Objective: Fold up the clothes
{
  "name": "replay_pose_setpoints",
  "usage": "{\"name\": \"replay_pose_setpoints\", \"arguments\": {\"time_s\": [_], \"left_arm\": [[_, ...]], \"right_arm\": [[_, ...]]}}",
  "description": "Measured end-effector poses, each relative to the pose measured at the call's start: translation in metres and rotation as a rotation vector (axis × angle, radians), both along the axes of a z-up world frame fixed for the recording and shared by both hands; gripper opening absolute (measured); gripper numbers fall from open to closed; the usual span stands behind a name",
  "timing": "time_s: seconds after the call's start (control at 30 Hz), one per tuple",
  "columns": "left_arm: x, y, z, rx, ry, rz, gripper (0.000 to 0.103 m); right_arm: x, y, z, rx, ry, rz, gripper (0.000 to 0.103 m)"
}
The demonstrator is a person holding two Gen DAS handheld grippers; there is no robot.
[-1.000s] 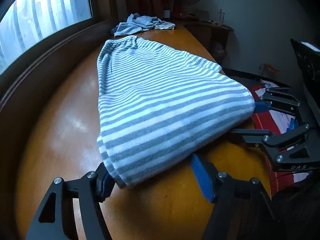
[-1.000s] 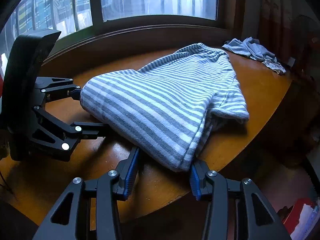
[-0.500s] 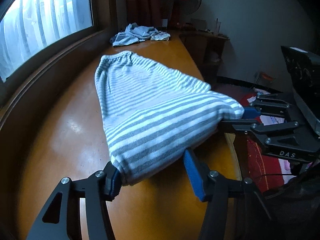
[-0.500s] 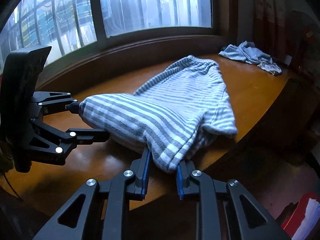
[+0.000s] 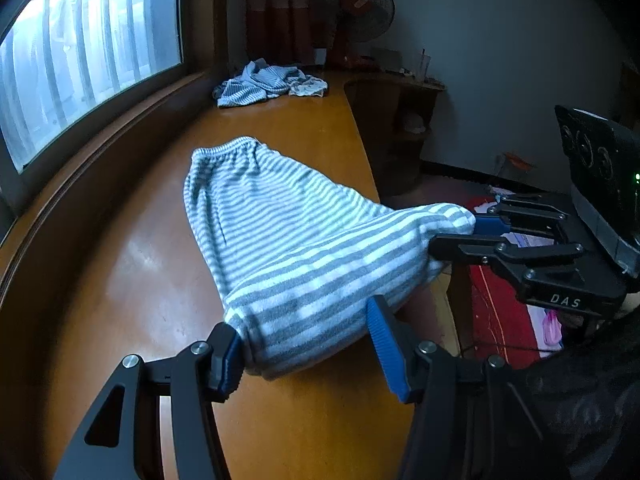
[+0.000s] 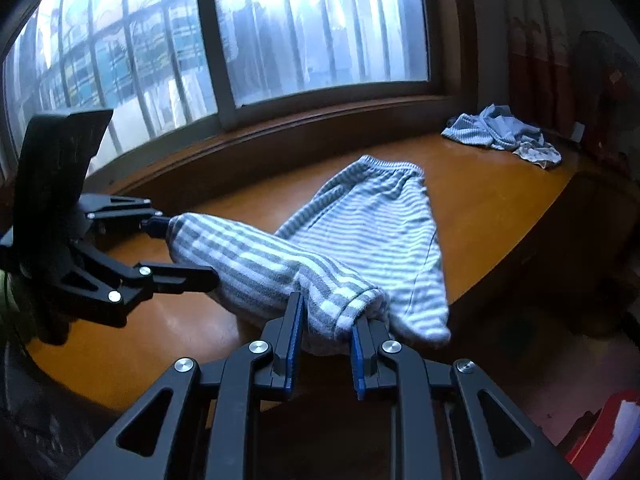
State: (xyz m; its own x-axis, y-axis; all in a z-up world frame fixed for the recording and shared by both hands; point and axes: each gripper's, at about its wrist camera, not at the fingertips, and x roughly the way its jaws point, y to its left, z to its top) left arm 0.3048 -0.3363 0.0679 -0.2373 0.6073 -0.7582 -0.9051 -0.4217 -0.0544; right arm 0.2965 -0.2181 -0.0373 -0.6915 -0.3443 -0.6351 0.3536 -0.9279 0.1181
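A grey-and-white striped garment point(image 5: 280, 220) lies lengthwise on the wooden table point(image 5: 120, 280), its elastic waistband at the far end. Its near end hangs bunched above the wood. My left gripper point(image 5: 304, 332) is shut on one corner of that end, the thick fabric filling its wide jaws. At the other corner, my right gripper point(image 5: 460, 236) is shut on the hem. In the right wrist view, the right gripper point(image 6: 326, 316) pinches the rolled hem of the garment point(image 6: 380, 220), and the left gripper point(image 6: 184, 250) holds the far corner at the left.
A pile of crumpled clothes point(image 5: 268, 84) sits at the table's far end, also seen as the pile point(image 6: 500, 136). A barred window point(image 5: 80, 60) runs along the table's left side. A fan point(image 5: 352, 4) and a low shelf point(image 5: 400, 92) stand beyond. Red fabric point(image 5: 500, 312) lies on the floor.
Both grippers rose, lifting the garment's near end off the table. The right jaws narrowed onto the hem. The fabric has drawn in from flat and wide to bunched.
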Motion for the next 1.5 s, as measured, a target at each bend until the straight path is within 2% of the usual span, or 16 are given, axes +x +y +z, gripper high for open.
{"name": "replay_pose_setpoints", "arguments": {"time_s": [0.17, 0.37, 0.67, 0.83, 1.07, 1.2, 1.37, 1.5], "left_arm": [[-0.024, 0.008, -0.002, -0.01, 0.025, -0.004, 0.053], [-0.051, 0.019, -0.006, -0.008, 0.02, 0.016, 0.055], [-0.078, 0.033, -0.013, -0.004, -0.012, 0.075, 0.055], [-0.091, 0.044, -0.022, -0.005, -0.038, 0.129, 0.055], [-0.107, 0.063, -0.036, -0.034, -0.028, 0.196, 0.055], [-0.117, 0.067, -0.048, -0.046, -0.054, 0.238, 0.055], [-0.125, 0.069, -0.061, -0.065, -0.054, 0.275, 0.063], [-0.127, 0.072, -0.065, -0.07, -0.043, 0.293, 0.064]], "right_arm": [[-0.021, 0.005, 0.004, -0.008, 0.013, -0.006, 0.021], [-0.054, 0.021, 0.005, -0.075, -0.017, -0.032, 0.022], [-0.09, 0.025, -0.001, -0.098, -0.029, -0.055, 0.022], [-0.111, 0.029, -0.011, -0.11, -0.051, -0.068, 0.022], [-0.14, 0.03, -0.028, -0.078, -0.099, -0.043, 0.022], [-0.152, 0.028, -0.038, -0.051, -0.116, -0.03, 0.022], [-0.164, 0.027, -0.052, -0.029, -0.134, -0.013, 0.022], [-0.17, 0.032, -0.062, -0.053, -0.163, -0.015, 0.023]]}}
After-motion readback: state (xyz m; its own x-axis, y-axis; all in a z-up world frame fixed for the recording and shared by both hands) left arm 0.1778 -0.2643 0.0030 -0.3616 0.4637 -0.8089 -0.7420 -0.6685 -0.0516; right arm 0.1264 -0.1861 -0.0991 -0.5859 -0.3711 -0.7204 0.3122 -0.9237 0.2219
